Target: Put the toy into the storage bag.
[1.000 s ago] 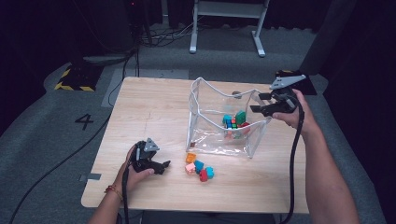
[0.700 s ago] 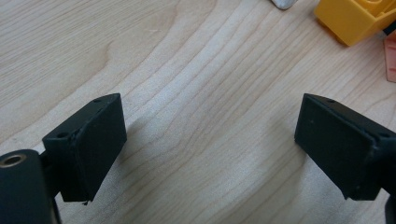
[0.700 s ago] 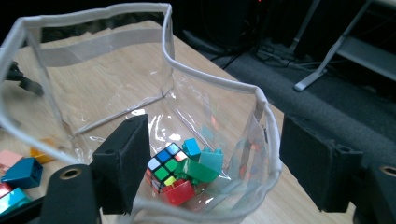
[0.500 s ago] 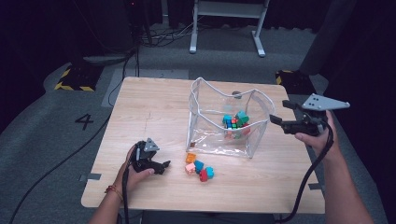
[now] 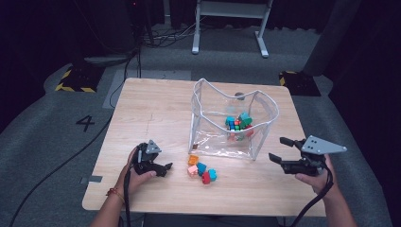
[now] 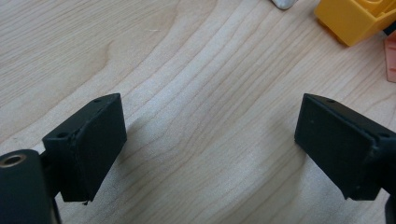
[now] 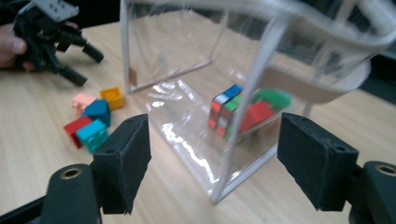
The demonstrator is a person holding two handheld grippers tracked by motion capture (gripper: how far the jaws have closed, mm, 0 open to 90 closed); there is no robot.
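Note:
A clear plastic bag (image 5: 213,118) with white trim stands open at mid-table and holds several coloured blocks (image 5: 239,123), among them a multicoloured cube (image 7: 224,109). Loose blocks (image 5: 202,169) lie in front of it: yellow (image 7: 112,97), pink (image 7: 83,101), blue, red and teal. My left gripper (image 5: 166,170) rests on the table left of them, open and empty (image 6: 210,121); the yellow block (image 6: 355,18) lies just beyond its jaws. My right gripper (image 5: 277,148) hovers right of the bag, open (image 7: 215,135). Its jaws have just eased in slightly after widening, with nothing between them.
The wooden table (image 5: 156,109) has bare room at its left and back. The right hand sits close to the table's right front corner. A metal stand (image 5: 229,28) and cables lie on the grey floor beyond the table.
The right gripper left the bag's right rim, moving right, down and toward the near edge, with its jaws now wider. The left gripper and the loose blocks stayed put.

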